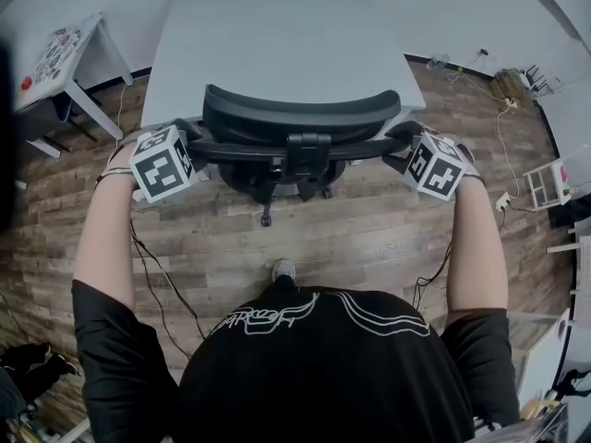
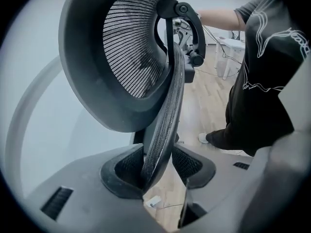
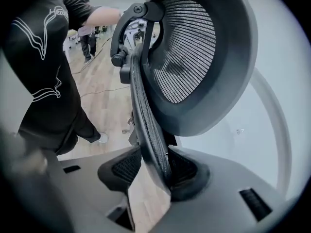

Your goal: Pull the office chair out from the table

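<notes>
While the chair stands on the wood floor with its backrest just beside the near edge of the table, the person holds it at both sides. At the backrest's left end, the left gripper pinches the mesh rim between its pads. At the right end, the right gripper clamps the rim the same way, which lies hard against one pad. Both grippers point steeply down.
</notes>
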Demonstrator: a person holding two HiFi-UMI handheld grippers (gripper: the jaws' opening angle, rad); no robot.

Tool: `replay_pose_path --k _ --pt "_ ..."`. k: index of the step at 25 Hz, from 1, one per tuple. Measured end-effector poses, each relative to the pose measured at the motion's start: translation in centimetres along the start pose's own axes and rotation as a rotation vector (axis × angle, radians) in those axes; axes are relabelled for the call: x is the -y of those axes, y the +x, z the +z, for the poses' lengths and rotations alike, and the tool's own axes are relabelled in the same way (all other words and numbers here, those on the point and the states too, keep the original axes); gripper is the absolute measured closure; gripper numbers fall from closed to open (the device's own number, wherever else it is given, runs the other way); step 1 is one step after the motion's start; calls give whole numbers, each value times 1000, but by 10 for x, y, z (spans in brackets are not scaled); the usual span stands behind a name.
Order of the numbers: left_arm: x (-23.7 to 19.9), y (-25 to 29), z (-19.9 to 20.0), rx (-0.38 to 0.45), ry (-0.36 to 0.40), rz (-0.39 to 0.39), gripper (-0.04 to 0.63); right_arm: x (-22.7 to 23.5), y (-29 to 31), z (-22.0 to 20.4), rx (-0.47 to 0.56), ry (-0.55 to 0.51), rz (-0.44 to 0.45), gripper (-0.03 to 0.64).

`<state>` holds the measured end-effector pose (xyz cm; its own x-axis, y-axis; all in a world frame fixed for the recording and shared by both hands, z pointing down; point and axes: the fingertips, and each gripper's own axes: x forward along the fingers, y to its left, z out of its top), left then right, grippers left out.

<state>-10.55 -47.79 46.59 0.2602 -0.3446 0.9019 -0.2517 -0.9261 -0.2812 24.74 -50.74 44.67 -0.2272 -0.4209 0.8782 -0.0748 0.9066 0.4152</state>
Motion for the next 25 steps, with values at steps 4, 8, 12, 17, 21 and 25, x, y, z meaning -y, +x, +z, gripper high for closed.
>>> replay_pose_path --k 4,8,12,17,21,25 --pt "35 -11 -6 -2 -9 35 411 -44 -16 0 -17 7 -4 426" --pt "73 -17 -11 19 -9 54 408 -84 -29 -2 -19 2 -16 426" --pt "83 -20 -15 -11 -32 33 405 -94 -30 0 -13 9 -29 426" --pt "90 -33 -16 -6 -47 50 402 -92 -37 5 -3 12 -37 420" --pt "92 -44 -14 -31 -63 64 392 -92 -47 7 -23 29 -15 416" --pt "106 -53 -20 -89 -78 80 388 -106 -57 13 -26 27 0 416"
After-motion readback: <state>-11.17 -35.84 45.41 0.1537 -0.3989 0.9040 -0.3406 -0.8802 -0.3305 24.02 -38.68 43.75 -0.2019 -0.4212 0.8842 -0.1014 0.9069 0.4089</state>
